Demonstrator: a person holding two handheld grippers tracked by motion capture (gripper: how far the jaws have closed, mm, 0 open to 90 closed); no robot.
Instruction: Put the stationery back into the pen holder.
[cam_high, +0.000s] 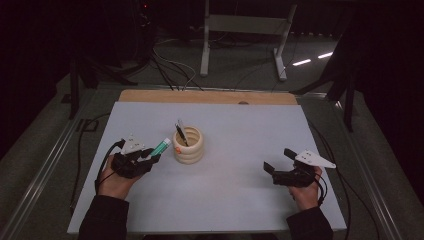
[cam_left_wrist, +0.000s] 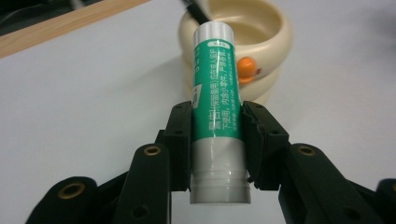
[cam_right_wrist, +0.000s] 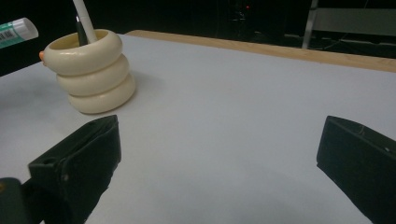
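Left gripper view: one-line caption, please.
Left gripper clamps a green glue stick, aimed at the cream ringed holder.

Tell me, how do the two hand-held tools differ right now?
The left tool is clamped on a green-and-white glue stick; the right tool holds nothing, its jaws wide apart. The left tool's stick points at the cream ringed pen holder close by; the right tool sits farther off over bare white table. Both are black and held by a hand.

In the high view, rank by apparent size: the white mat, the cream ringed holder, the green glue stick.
1. white mat
2. cream ringed holder
3. green glue stick, clamped in the left tool, partly hidden, yet clearly smallest.
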